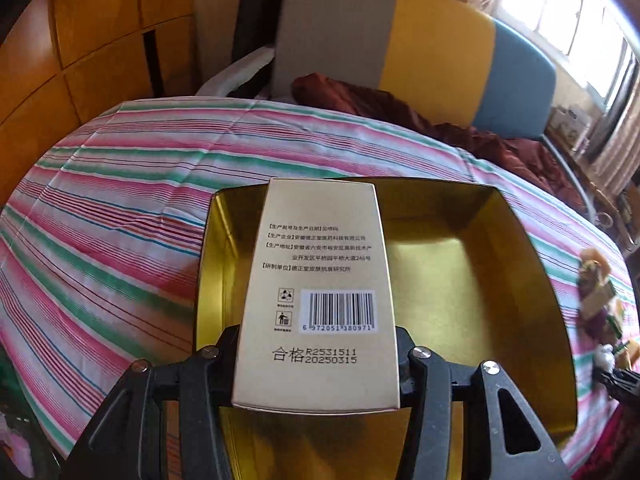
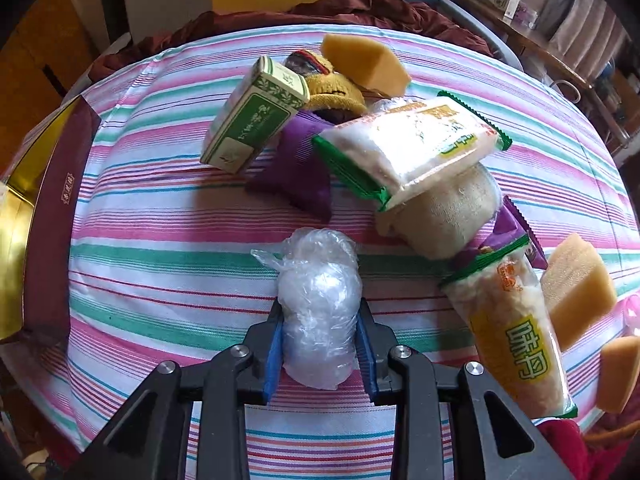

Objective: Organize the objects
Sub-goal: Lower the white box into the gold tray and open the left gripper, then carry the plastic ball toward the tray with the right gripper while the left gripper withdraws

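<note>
My left gripper [image 1: 318, 350] is shut on a beige carton [image 1: 316, 280] with a barcode, held over the open gold-lined box [image 1: 480, 280] on the striped bed. My right gripper [image 2: 320, 344] is shut on a crumpled clear plastic bag [image 2: 318, 304] low over the striped sheet. Ahead of it lies a pile: a green-and-cream carton [image 2: 252, 120], a purple pouch [image 2: 300, 164], two clear snack packs [image 2: 408, 144] [image 2: 512, 332], a beige roll [image 2: 448, 216], yellow sponges [image 2: 364, 62] [image 2: 576, 288] and a knitted yellow item [image 2: 336, 92]. The box's maroon outer wall [image 2: 52, 216] shows at left.
The striped sheet [image 1: 120, 208] covers the bed. A dark red blanket [image 1: 460, 128] lies along the far edge before a grey, yellow and blue headboard [image 1: 420, 40]. Wooden cabinets [image 1: 80, 40] stand at left. A cluttered shelf [image 2: 520, 12] is at right.
</note>
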Demonstrator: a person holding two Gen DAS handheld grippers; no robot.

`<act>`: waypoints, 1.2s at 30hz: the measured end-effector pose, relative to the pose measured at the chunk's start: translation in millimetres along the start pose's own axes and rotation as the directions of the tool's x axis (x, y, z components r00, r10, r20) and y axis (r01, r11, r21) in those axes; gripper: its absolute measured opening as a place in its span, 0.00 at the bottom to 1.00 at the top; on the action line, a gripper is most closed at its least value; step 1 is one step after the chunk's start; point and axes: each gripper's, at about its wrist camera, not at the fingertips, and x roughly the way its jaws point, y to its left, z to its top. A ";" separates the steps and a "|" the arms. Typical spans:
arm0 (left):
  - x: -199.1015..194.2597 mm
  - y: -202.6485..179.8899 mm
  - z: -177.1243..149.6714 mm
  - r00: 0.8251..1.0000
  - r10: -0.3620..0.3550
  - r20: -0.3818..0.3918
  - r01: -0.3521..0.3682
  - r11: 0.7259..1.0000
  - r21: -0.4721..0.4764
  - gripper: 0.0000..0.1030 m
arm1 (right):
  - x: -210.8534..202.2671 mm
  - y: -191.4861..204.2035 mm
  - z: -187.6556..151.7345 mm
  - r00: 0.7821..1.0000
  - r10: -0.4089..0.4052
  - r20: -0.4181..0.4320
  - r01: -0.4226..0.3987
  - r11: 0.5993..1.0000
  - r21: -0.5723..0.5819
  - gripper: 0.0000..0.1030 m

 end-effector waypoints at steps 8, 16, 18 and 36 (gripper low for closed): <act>38.2 10.6 18.0 0.995 0.091 -0.048 -0.093 0.995 -0.039 0.50 | 17.0 16.4 3.8 1.000 -0.004 0.008 0.004 1.000 -0.021 0.31; 40.4 4.5 25.0 0.995 0.101 -0.024 -0.101 0.995 -0.018 0.66 | 16.4 19.6 2.7 1.000 -0.015 0.011 0.016 0.999 -0.035 0.31; 30.3 3.1 24.1 0.996 0.091 -0.003 -0.091 0.996 -0.017 0.71 | 16.1 20.4 2.7 1.000 -0.021 0.013 0.021 0.999 -0.040 0.31; -72.7 -32.6 -73.0 0.993 -0.085 0.084 0.082 0.996 0.034 0.72 | 21.8 36.9 6.0 0.998 -0.053 0.022 0.054 0.996 -0.072 0.31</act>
